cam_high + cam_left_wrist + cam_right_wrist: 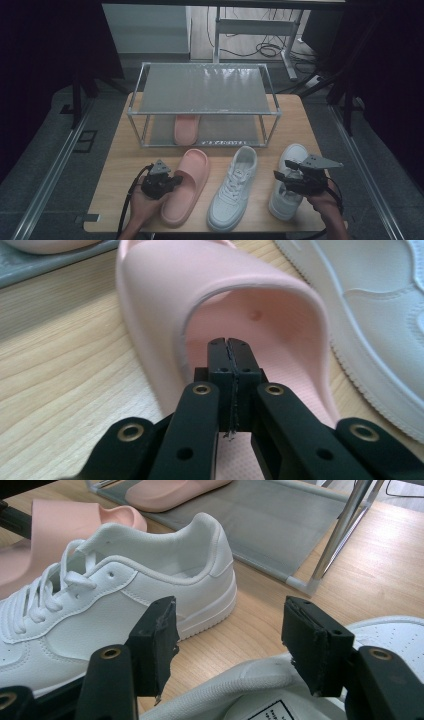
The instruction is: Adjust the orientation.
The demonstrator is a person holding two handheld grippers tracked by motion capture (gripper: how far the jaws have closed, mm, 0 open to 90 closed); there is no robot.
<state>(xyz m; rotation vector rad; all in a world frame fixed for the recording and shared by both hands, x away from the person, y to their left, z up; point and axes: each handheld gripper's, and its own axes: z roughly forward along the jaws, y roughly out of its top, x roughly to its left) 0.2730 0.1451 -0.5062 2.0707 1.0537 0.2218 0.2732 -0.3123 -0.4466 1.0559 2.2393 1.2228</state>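
Black fingers (231, 357) of the left gripper (161, 181) are pressed flat together with nothing between them, their tips pushed just under the arched strap of the soft pink foam slide sandal (220, 310). That sandal (187, 186) lies on the pale wooden surface (117, 165) with its long axis running away from the person toward the metal-framed two-tier shoe rack (205, 90), toe end nearest the rack. Its mate, a second pink slide (186, 129), already sits on the lower shelf, so the coming move is probably to carry the near sandal forward beside it. The left hand is plainly the nearer one; the strap opening faces back toward its fingers, which would have to part before they could pinch the strap.

Over at the right, the right gripper (227, 645) has its fingers well apart, hovering over the collar of a white lace-up leather sneaker (260, 695) without pressing on it. The other white sneaker (234, 187) lies between this shoe and the sandal, also pointing toward the rack.

From the high view the whole row and the free shelf space beside the stored slide are readable. The left gripper view alone reveals how far the tips sit inside the strap; the right gripper view shows the open gap over the sneaker's rim.
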